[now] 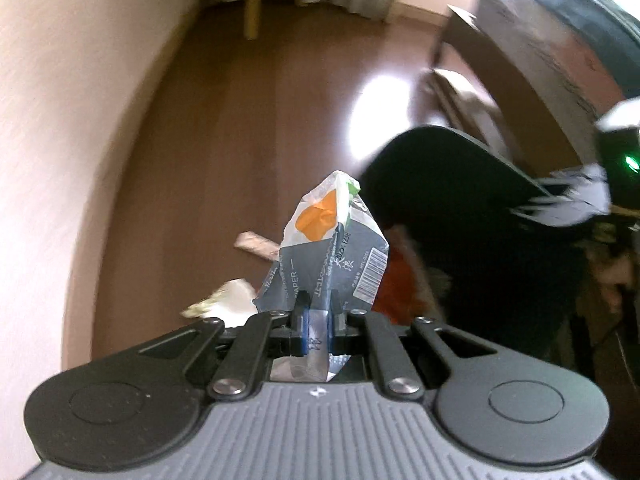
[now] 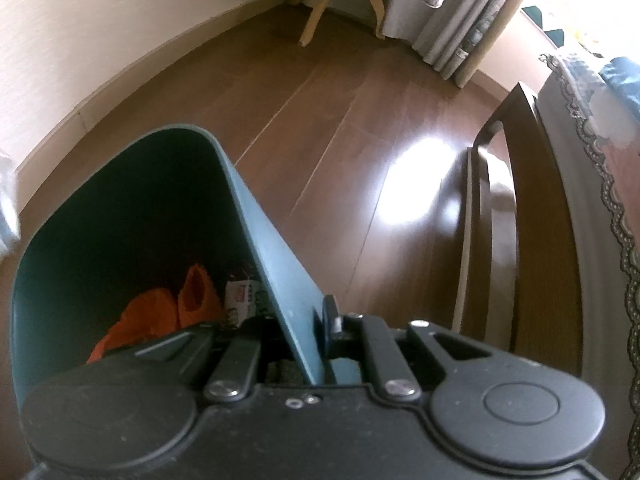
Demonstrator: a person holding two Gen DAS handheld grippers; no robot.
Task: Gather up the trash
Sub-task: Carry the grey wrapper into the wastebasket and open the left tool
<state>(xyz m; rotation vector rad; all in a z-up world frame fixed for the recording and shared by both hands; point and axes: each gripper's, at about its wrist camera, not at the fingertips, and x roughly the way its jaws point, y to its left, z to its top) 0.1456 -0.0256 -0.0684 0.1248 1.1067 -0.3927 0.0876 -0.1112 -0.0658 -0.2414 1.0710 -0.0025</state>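
My left gripper point(image 1: 316, 320) is shut on a crumpled tissue-paper wrapper point(image 1: 332, 248), grey with an orange patch and a barcode, held above the floor just left of the dark trash bin point(image 1: 440, 184). My right gripper point(image 2: 310, 332) is shut on the right wall of the teal bin point(image 2: 264, 232), one finger inside and one outside. Inside the bin lie orange trash point(image 2: 160, 312) and a small printed packet point(image 2: 242, 300). The orange trash also shows in the left wrist view point(image 1: 400, 280).
On the wooden floor point(image 1: 240, 140) lie a brown wrapper point(image 1: 256, 244) and a white crumpled scrap point(image 1: 228, 300). A pale wall point(image 1: 72, 120) runs along the left. A dark wooden table with a lace cloth point(image 2: 560, 200) stands at the right. Curtains and chair legs point(image 2: 316, 16) are at the back.
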